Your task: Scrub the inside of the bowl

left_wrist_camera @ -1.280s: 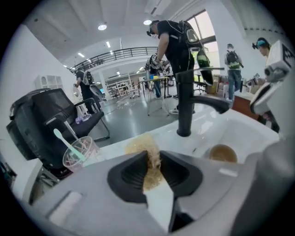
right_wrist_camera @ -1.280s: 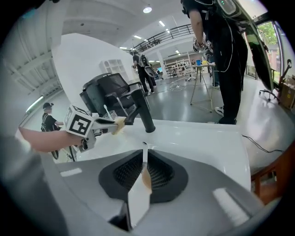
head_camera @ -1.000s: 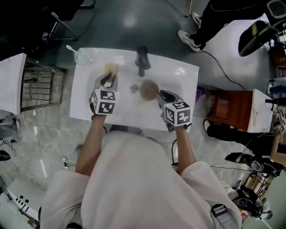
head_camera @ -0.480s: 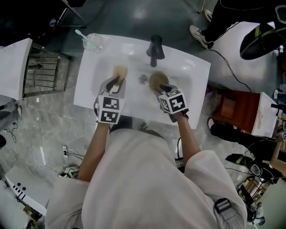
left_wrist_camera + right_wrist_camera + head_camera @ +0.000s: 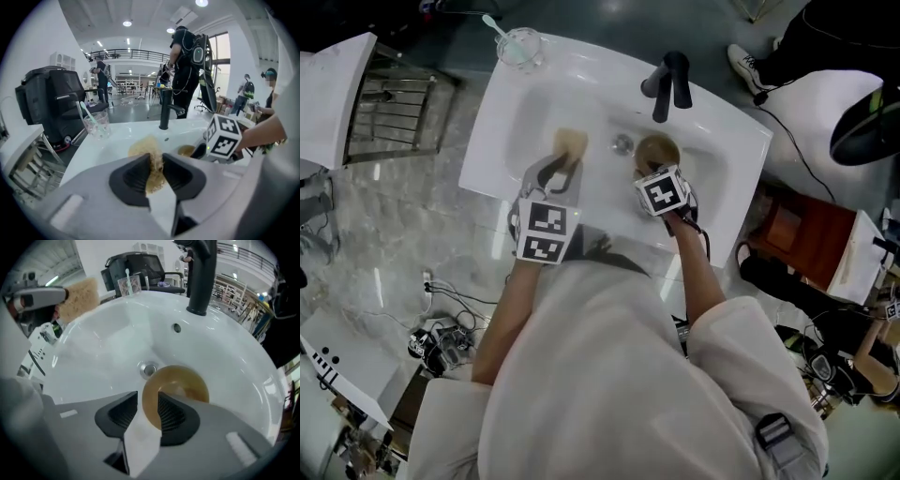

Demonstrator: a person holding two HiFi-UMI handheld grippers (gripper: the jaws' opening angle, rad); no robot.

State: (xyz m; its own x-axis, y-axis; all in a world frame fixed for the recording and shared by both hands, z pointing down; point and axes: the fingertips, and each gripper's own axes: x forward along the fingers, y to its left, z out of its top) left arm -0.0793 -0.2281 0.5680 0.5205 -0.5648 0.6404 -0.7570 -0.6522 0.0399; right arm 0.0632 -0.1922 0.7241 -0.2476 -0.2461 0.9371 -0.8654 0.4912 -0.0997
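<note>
An amber translucent bowl (image 5: 658, 150) (image 5: 182, 384) sits upright in the white sink basin (image 5: 534, 112), just right of the drain (image 5: 623, 143) (image 5: 149, 369). My right gripper (image 5: 652, 170) (image 5: 148, 409) is at the bowl's near rim. The rim stands between its spread jaws with a gap on the left side, so it is open. My left gripper (image 5: 556, 172) (image 5: 153, 168) is shut on a tan fibrous sponge (image 5: 571, 142) (image 5: 146, 149), held above the basin left of the drain. The sponge (image 5: 80, 298) also shows at the upper left of the right gripper view.
A black faucet (image 5: 668, 82) (image 5: 201, 273) rises behind the bowl. A clear cup with a toothbrush (image 5: 520, 45) (image 5: 96, 124) stands on the sink's back left corner. A metal rack (image 5: 394, 103) is left of the sink. People and cables are on the floor around.
My right gripper has come forward over the bowl's near rim and its jaws have spread. The left gripper still holds the sponge left of the drain. The head view has shifted.
</note>
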